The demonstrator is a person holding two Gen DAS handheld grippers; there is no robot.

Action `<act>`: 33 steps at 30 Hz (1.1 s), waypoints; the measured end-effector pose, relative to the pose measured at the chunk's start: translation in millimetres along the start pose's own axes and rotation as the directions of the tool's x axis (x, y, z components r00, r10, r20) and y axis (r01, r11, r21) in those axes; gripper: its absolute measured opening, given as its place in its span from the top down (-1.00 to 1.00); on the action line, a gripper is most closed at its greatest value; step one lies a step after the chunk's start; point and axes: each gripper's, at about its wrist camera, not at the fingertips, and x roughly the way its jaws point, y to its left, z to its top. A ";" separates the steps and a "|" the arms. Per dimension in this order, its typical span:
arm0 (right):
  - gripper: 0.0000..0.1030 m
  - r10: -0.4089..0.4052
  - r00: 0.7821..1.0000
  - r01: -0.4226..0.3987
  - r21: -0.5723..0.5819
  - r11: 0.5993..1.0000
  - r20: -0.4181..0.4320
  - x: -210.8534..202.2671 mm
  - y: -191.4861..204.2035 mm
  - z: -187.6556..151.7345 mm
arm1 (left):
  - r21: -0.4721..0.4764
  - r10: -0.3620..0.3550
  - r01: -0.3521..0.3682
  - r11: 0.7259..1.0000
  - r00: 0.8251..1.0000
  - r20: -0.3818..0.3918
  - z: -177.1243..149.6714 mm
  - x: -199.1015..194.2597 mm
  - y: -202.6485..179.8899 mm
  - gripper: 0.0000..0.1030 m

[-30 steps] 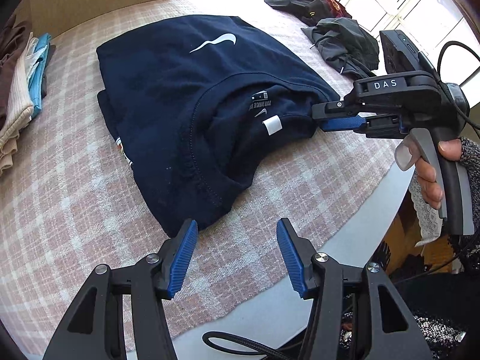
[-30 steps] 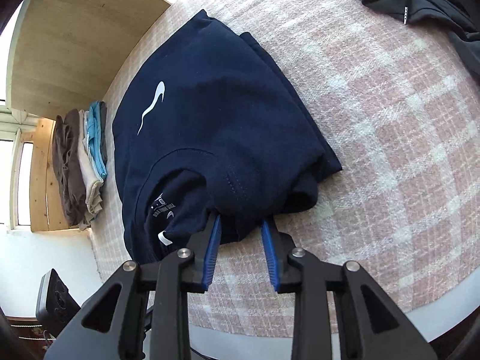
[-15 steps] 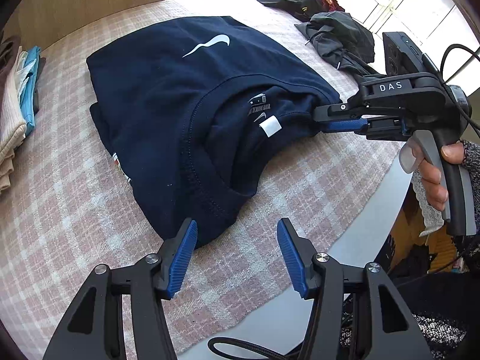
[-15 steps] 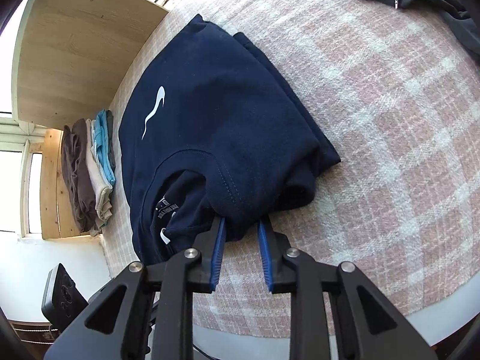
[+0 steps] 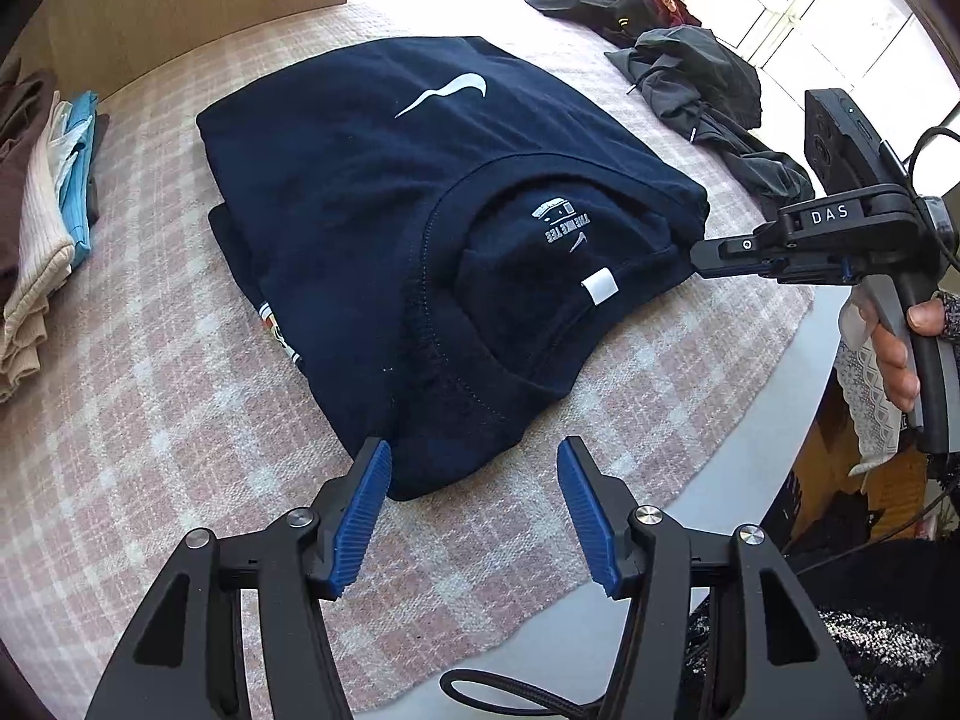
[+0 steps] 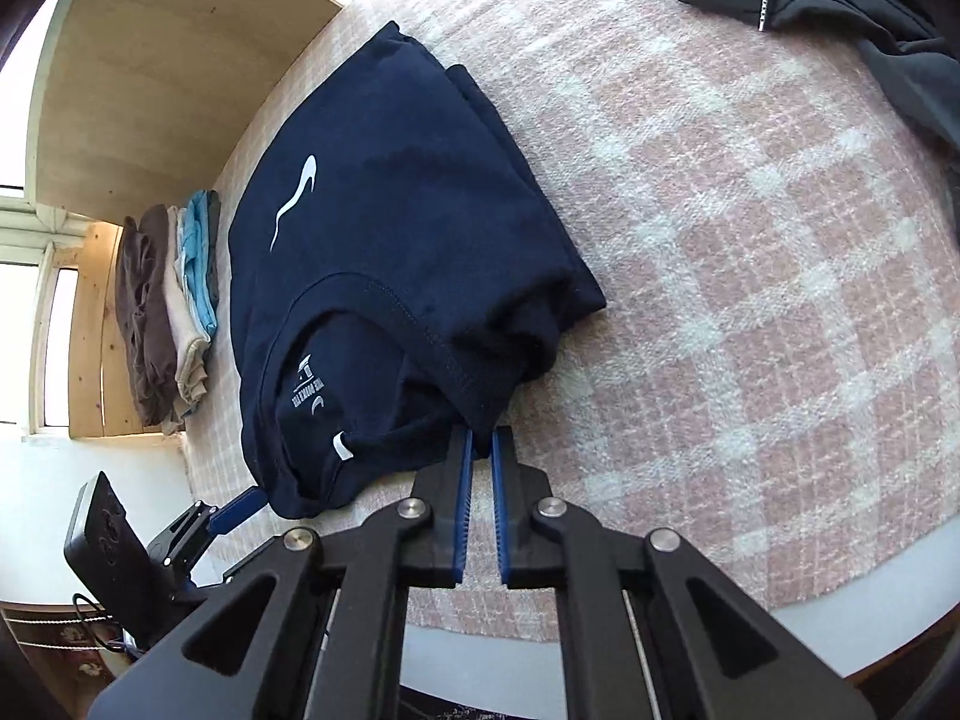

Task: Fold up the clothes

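1. Tabletop w/ pink-white plaid cloth over it; the cloth's edge lies near the rim on the person's side.
2. Navy tee, the task item: folded into a rough rectangle, mid-cloth, collar end toward the rim, white swoosh on top. A lower layer sticks out along one long side, so the fold isn't square.
3. Unfolded dark clothes heaped at the far side, well apart from the tee. Finished stack (brown, cream, blue) sits off to the other side.
4. Right tongs: nearly closed, pinching the tee's near corner by the collar.
5. Left tongs: wide open, holding nothing, hovering just at the tee's other near corner; one pad about touches the fabric.
6. Risks, my read:
   - One-corner grip only. A pull or lift from the right tongs alone could drag the top layer and undo the fold.
   - Thin pinch near the hem; fabric may slip out under load.
   - If the left tongs close on just the top layer, the layers split when lifted.
   - Tugging toward the rim may bunch the plaid cloth or slide the tee off.
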 end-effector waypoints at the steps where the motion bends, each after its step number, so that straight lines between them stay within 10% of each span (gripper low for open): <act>1: 0.62 -0.011 1.000 0.011 -0.017 1.000 0.021 -9.0 3.7 -4.2 | 0.011 0.004 -0.004 1.000 1.000 -0.003 -0.9 -0.4 -0.8 -0.08; 6: 0.53 0.160 0.984 -0.173 -0.198 0.965 -0.083 -0.4 58.0 -24.6 | 0.086 0.038 -0.036 0.996 0.999 -0.026 -10.2 -0.3 -5.1 -0.08; 15: 0.53 0.066 0.985 -0.150 -0.599 0.786 -0.159 77.3 154.7 -46.6 | -0.003 0.090 -0.090 0.996 0.995 -0.038 -28.9 -20.0 26.6 -0.11; 21: 0.89 0.131 0.921 -0.323 -0.529 0.785 -0.367 102.6 160.8 -32.6 | -0.029 0.088 -0.089 0.996 0.995 -0.041 -34.2 -19.2 31.9 -0.15; 28: 0.64 0.118 0.889 -0.315 -0.403 0.860 -0.443 89.9 128.8 -21.3 | -0.002 0.075 -0.075 0.997 0.996 -0.038 -23.3 -17.2 24.7 -0.15; 33: 0.18 0.210 0.953 -0.270 -0.295 0.917 -0.218 5.0 53.3 -1.8 | 0.051 0.025 -0.025 0.998 1.000 -0.001 -4.3 -22.4 3.6 -0.15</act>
